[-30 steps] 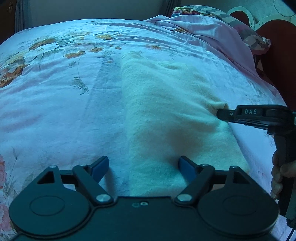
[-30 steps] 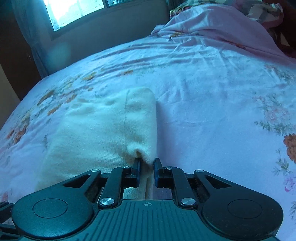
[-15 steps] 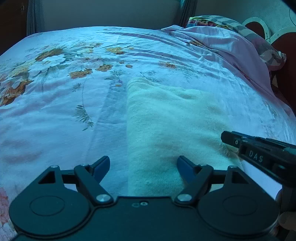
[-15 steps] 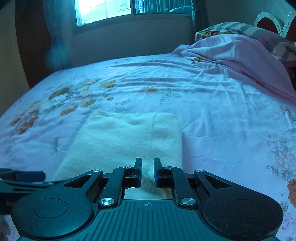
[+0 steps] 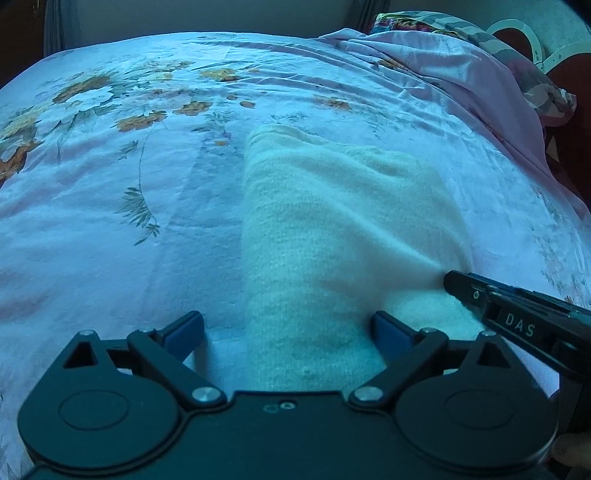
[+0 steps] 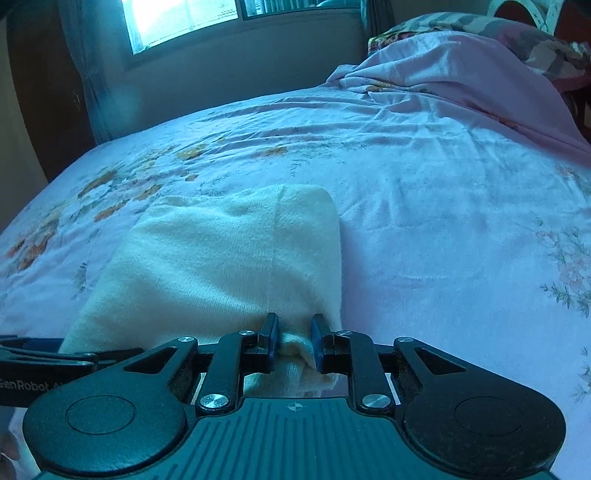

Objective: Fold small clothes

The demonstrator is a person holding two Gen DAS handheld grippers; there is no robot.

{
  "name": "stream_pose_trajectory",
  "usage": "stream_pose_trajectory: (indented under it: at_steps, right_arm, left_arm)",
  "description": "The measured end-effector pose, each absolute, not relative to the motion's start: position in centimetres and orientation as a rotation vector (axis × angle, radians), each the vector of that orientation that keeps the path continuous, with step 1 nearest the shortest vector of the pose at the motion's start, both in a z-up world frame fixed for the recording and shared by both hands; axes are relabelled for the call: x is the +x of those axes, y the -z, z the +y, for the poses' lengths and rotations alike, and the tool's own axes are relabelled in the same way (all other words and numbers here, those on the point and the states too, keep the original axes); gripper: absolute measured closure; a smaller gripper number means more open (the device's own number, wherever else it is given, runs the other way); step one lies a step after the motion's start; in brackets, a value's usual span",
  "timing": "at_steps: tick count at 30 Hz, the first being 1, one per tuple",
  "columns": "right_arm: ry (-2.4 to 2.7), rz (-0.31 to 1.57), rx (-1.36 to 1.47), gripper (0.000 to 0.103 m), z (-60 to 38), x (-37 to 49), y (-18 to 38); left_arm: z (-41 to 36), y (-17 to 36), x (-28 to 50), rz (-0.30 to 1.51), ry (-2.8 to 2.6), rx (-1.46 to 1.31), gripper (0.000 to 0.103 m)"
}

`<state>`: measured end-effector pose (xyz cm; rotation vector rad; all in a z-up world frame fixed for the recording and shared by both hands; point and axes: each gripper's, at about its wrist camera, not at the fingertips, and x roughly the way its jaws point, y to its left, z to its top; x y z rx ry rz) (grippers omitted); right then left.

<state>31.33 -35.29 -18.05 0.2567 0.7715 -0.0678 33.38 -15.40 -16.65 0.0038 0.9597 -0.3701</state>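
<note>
A cream knitted garment (image 5: 332,221) lies folded lengthwise on the flowered bed sheet (image 5: 110,221). My left gripper (image 5: 286,321) hovers over its near end. Its jaws are opening wide and straddle the cloth's left half, with the blue pads clear of it. In the right wrist view the garment (image 6: 221,258) runs away from my right gripper (image 6: 294,332), whose jaws are opening with a small fold of the near right corner still pinched between the pads. That right gripper (image 5: 448,280) enters the left wrist view from the right, creases running to its tip.
A rumpled pink quilt (image 6: 461,74) and patterned pillows (image 5: 517,55) are piled at the far right of the bed. A window (image 6: 184,18) and a wall stand behind the bed. The left gripper's body (image 6: 37,354) shows at the right view's left edge. Bare sheet lies on both sides.
The right gripper has come nearer and lower with the cloth corner, laying the fold flat, and its jaws stand slightly wider. The left gripper's jaws have spread wider over the near end.
</note>
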Motion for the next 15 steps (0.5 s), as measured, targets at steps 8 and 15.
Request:
stream_pose_trajectory:
  at_steps: [8,15]
  right_arm:
    - [0.102,0.677,0.253,0.032,-35.3,29.5,15.1]
    - [0.154,0.798,0.106,0.051,-35.2,33.5,17.3]
  left_arm:
    - [-15.6,15.6,33.5,0.930,0.383,0.017,0.014]
    - [-16.7,16.2,36.3,0.958,0.355,0.028,0.013]
